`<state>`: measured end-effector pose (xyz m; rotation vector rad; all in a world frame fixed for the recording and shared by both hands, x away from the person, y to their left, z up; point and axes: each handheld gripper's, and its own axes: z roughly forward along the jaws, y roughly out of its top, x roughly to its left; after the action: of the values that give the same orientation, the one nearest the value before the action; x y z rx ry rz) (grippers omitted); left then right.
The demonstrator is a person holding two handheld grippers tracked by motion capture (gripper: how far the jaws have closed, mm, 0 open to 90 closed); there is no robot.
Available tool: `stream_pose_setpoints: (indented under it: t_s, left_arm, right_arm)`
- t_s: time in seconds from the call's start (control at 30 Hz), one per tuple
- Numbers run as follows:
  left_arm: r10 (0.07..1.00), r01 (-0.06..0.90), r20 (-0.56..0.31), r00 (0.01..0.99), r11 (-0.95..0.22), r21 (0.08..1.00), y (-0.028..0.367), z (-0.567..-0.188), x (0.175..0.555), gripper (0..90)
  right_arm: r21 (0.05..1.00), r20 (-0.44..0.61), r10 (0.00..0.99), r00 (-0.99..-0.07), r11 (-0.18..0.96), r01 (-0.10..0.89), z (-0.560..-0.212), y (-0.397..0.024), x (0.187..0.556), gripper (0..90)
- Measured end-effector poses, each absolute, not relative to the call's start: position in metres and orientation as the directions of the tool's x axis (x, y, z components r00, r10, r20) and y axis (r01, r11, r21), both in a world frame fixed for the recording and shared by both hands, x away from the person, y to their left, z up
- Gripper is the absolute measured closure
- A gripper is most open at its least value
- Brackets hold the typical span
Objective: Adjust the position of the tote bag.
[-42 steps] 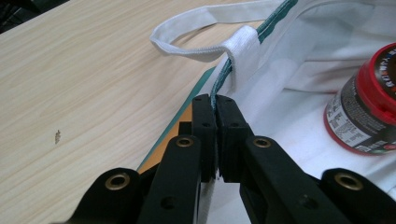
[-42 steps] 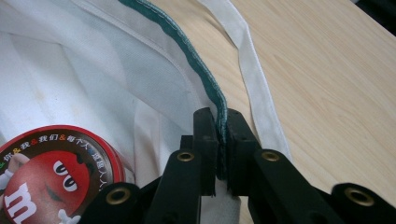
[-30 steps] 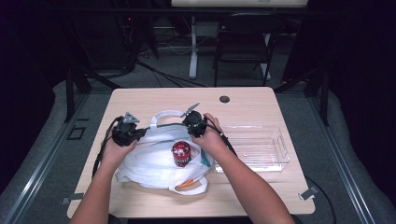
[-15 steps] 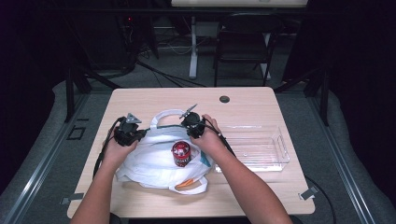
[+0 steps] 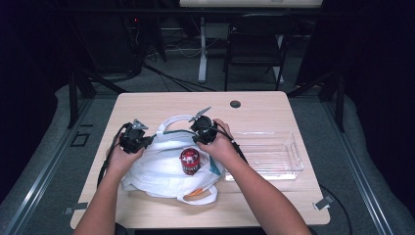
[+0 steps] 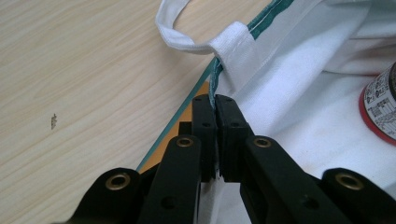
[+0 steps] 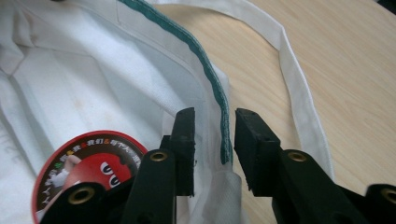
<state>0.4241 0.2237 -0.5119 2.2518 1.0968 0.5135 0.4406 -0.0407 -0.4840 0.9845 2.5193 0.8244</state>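
Note:
A white cloth bag [image 5: 161,169] with a green-edged rim lies on the table, and a red can [image 5: 189,160] stands in its mouth. My left gripper [image 6: 215,105] is shut on the green rim [image 6: 214,77] just below a white handle [image 6: 187,43]. At the far side of the bag's mouth is my right gripper [image 7: 215,116]. Its jaws have just been opening, and the rim [image 7: 205,70] hangs loose between the pads. The can's lid [image 7: 93,163] sits to the left of that gripper. In the high view the left gripper [image 5: 146,142] and right gripper [image 5: 196,138] hold opposite sides of the mouth.
A clear plastic tray [image 5: 288,161] lies at the right of the wooden table [image 5: 274,110]. A small black disc [image 5: 235,104] sits near the far edge. Something orange [image 5: 195,192] shows through the bag's near side. A chair [image 5: 254,44] stands beyond the table.

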Motion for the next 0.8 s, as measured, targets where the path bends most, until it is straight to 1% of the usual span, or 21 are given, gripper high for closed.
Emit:
stream_pose_setpoints:
  t_s: [0.47,0.8]
  left_arm:
    - [0.803,0.580,0.088,0.590,-0.497,0.646,0.224,-0.511,0.424,87.9]
    - [0.804,0.580,0.091,0.588,-0.497,0.645,0.223,-0.512,0.424,87.9]
  right_arm:
    - [0.656,-0.096,0.706,-0.702,0.575,0.489,-0.465,-0.064,0.413,65.5]
    - [0.674,-0.071,0.714,-0.697,0.549,0.494,-0.471,-0.078,0.393,64.0]
